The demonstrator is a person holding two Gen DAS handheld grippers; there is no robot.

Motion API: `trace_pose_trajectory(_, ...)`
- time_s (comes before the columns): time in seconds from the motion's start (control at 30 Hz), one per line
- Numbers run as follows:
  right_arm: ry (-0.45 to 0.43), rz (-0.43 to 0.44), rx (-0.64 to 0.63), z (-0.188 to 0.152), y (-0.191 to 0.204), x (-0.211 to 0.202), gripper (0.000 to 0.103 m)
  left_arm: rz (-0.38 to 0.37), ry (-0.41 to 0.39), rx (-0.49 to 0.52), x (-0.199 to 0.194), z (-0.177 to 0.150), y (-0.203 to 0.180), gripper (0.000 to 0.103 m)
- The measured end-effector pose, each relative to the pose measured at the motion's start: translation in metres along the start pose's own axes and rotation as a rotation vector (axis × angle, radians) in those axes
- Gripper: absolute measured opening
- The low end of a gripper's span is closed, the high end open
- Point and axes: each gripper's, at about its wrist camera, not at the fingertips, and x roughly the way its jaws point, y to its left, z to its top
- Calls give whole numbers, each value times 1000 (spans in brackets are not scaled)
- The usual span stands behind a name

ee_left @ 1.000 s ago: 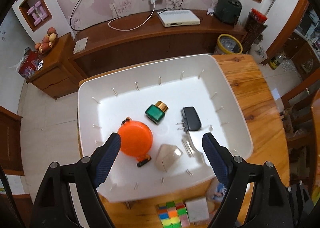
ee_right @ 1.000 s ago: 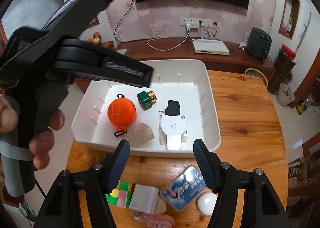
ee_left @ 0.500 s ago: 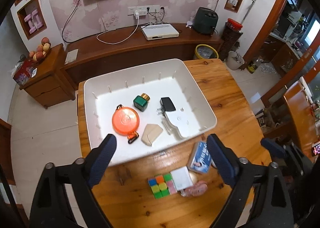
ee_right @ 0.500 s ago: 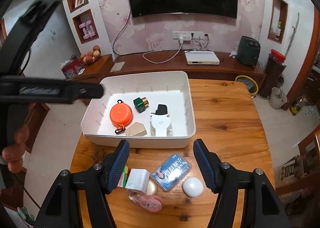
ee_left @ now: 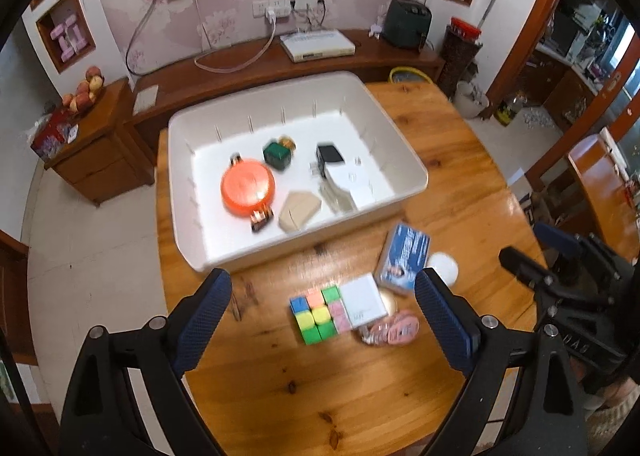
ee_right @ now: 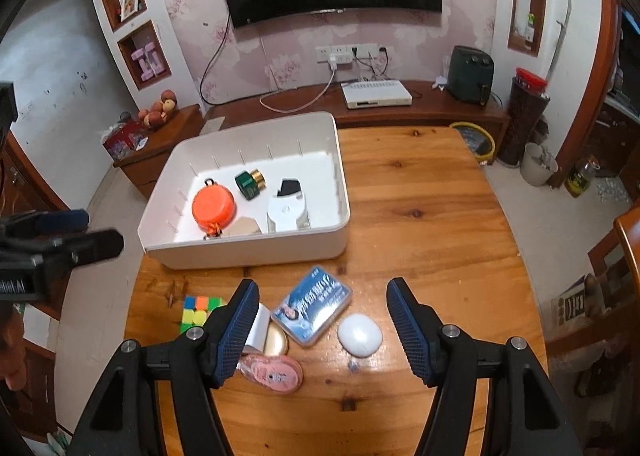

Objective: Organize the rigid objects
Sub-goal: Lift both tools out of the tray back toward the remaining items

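— What are the two claws doing?

— The left claw (ee_left: 322, 322) hangs above the near part of the tabletop (ee_left: 452, 176), its jaws spread wide with nothing between them but air; they have just been opening. Below the gap lie a colour cube (ee_left: 316, 314), a small white box (ee_left: 364, 305) touching the cube's right side, and a pink oval case (ee_left: 394, 332) just in front of the box. The right claw (ee_right: 322, 322) is partly parted and empty too, tilted down over a blue-labelled flat case (ee_right: 312, 306) and a white pebble-shaped case (ee_right: 359, 335) just to its right.

— Anything else near the right claw?

— A gold round lid (ee_right: 276, 340) peeks out beside its left finger (ee_right: 236, 330), with the pink oval case in front of it.

— And further out?

— A white tray (ee_right: 256, 252) stands on the far left part of the tabletop, apart from the loose items. Inside it: an orange round case (ee_right: 213, 206) with a clip, a green bottle (ee_right: 249, 184) with a gold cap lying behind it, a black plug-like piece (ee_right: 289, 187), a white flat tool (ee_right: 285, 212) in front of that, and a beige wedge (ee_right: 245, 226) next to the orange case.

— Is the person visible?

— Only a fingertip (ee_right: 12, 372) at the left edge of the right wrist view, below the other gripper's dark body.
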Motion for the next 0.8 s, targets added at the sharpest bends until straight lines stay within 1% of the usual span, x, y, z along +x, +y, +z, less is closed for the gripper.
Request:
trace_pose_trajectory(0.23,40,0,-4,-24,-12,19,67,16,78,-32,36,-26,-4,94)
trace_pose_trajectory(0.4,76,-6,-36,-45,-24,38,67,33,128,-65,64,-40,-2,94)
trace_pose_trajectory(0.53,122,-8,-44,-59,-33,58,67,44,159,-95,83,-42,1,94)
trace_pose_trajectory(0.8,185,-12,-84,-71,-35,95,67,70,211,-163,117,-45,12,94)
